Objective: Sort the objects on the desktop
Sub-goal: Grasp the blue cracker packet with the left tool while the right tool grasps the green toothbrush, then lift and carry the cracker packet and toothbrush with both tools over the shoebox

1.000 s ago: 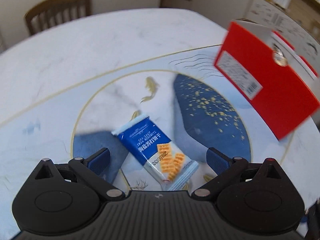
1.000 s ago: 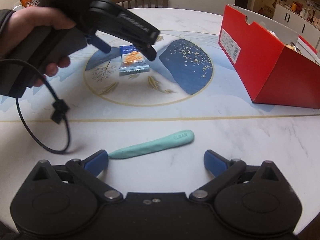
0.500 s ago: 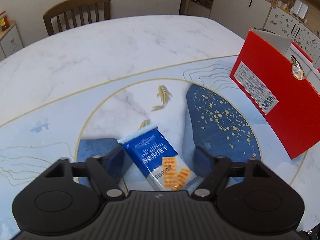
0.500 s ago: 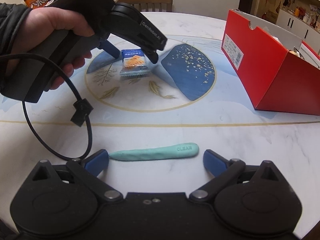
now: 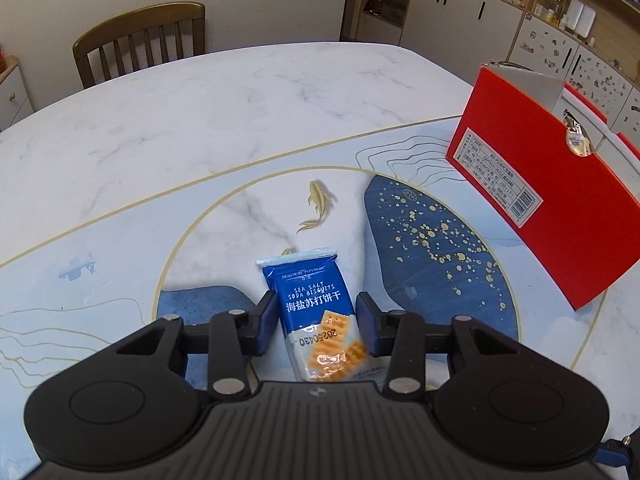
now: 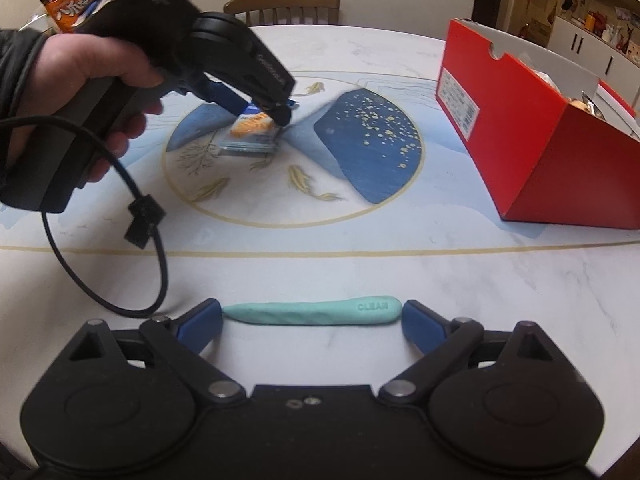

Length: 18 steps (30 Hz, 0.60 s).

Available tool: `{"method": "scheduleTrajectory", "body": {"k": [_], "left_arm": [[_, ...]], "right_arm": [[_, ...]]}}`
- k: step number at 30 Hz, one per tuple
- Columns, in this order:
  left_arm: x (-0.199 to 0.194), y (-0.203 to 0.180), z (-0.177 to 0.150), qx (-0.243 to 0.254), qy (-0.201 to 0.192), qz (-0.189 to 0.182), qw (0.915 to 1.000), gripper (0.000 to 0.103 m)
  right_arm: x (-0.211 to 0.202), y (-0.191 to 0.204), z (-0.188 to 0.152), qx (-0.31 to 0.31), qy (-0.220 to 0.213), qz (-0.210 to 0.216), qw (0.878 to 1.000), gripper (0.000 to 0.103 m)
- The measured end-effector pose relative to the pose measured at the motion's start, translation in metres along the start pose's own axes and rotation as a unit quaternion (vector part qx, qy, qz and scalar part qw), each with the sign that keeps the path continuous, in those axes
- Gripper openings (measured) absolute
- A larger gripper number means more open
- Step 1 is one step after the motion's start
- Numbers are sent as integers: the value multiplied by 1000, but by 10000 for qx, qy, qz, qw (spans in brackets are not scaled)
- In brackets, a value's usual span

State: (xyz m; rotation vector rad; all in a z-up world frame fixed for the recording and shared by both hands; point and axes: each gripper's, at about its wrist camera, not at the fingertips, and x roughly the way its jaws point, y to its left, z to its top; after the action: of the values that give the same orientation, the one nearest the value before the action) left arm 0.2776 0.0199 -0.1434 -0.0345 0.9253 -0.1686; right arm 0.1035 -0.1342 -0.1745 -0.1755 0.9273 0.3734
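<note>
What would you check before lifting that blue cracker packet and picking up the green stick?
1. Left tongs closed on the blue sea-salt cracker packet: ok; they have just been closing.
2. Packet clear of the marble table: not ok, one end rests on it.
3. Right tongs straddle the mint-green silicone stick: ok, open.
4. Red cardboard box open on top: ok.
5. Room left inside the box: cannot tell.

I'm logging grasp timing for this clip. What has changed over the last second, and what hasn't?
The left gripper has just been closing on the biscuit packet, its pads now against the packet's sides. The right gripper has just been narrowing slightly around the teal stick but stands open, not gripping. The red box and the table are as before.
</note>
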Motion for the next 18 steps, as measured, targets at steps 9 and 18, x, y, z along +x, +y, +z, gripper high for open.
{"method": "scheduleTrajectory", "body": {"k": [9,18], "left_arm": [[-15,-5,1,45,-41,-172,9998,37],[-41,-18,-4,295,-232,-426,9984,37]], "right_arm": [[-10,-13,9,137,-101,-144,9998,97],[-29,-31,20,277,-315,-350,9985,97]]}}
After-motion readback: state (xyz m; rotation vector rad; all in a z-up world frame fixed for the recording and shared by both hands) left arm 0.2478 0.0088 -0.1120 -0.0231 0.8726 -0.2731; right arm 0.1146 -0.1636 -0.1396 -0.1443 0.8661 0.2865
